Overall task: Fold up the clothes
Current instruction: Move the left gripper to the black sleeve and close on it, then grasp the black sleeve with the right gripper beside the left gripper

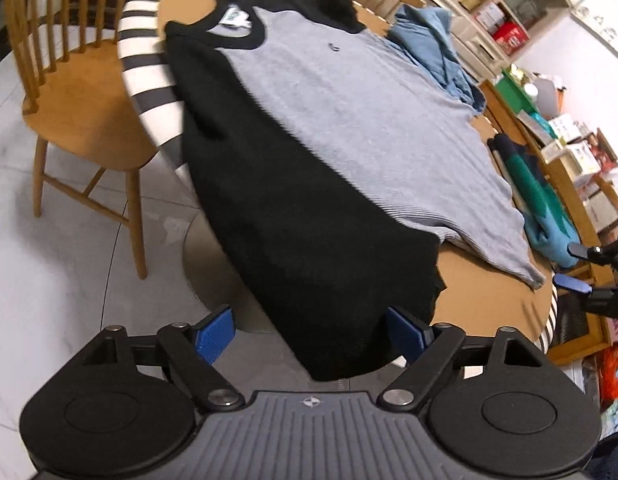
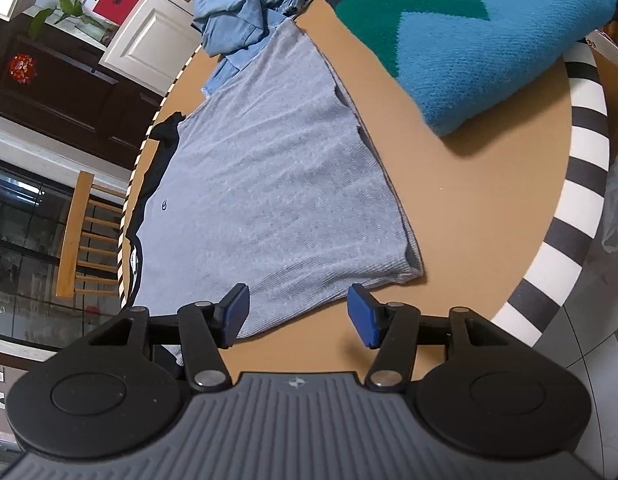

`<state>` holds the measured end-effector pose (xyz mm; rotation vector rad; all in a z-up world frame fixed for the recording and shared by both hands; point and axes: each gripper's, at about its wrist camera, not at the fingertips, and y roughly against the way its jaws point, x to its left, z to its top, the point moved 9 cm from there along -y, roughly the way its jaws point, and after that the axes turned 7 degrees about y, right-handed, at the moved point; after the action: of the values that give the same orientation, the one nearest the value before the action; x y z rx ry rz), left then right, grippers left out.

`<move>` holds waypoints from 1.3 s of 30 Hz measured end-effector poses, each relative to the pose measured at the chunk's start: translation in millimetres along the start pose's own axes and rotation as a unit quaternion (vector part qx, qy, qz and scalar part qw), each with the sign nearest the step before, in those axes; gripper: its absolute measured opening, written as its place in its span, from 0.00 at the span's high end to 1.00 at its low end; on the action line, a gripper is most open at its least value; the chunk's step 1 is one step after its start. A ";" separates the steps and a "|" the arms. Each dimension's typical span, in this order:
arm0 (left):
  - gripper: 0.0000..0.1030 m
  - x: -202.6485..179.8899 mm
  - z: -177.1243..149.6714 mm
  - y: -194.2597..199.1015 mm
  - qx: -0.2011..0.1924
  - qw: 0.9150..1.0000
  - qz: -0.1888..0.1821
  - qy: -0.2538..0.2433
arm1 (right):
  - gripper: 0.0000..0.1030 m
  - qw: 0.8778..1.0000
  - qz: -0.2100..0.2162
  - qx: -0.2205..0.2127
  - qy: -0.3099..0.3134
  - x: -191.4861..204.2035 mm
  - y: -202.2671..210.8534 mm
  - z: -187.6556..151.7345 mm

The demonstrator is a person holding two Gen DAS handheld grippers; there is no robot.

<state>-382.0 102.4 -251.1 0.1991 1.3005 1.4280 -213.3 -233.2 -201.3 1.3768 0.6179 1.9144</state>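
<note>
A grey shirt (image 1: 349, 112) with black sleeves and a black collar lies flat on the round tan table (image 1: 489, 292). Its near black sleeve (image 1: 309, 240) droops over the table's striped rim, and the cuff hangs between the jaws of my left gripper (image 1: 311, 336). That gripper is open and the left pad stands apart from the cloth. In the right wrist view the shirt's (image 2: 269, 184) grey hem corner lies between the blue pads of my right gripper (image 2: 299, 316), which is open just above the table (image 2: 489, 200). The right gripper (image 1: 577, 267) also shows at the table's far right.
A folded blue and teal sweater (image 2: 489, 40) sits on the table beside the shirt. A crumpled light-blue garment (image 2: 245, 12) lies past the shirt's far sleeve. A wooden chair (image 1: 69, 92) stands by the collar end. Stocked shelves (image 1: 509, 20) line the wall.
</note>
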 end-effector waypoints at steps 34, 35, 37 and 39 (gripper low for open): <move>0.94 -40.5 40.1 34.3 0.054 0.998 0.038 0.013 | 0.33 1.000 0.023 0.006 -0.016 -2.9 -10.9 1.2; 0.94 -41.6 45.6 33.6 0.050 0.998 0.034 0.022 | 0.33 1.000 0.024 0.006 -0.017 -3.4 -11.6 1.2; 0.95 -43.8 56.6 32.3 0.043 0.998 0.026 0.040 | 0.32 1.000 0.024 0.007 -0.019 -4.4 -12.3 1.5; 0.95 -46.8 70.5 30.0 0.034 0.997 0.015 0.061 | 0.32 1.000 0.024 0.006 -0.019 -5.0 -12.4 2.6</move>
<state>-332.3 114.0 -177.3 0.1801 1.4519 1.4416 -206.6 -228.9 -212.4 1.4451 0.5846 1.9202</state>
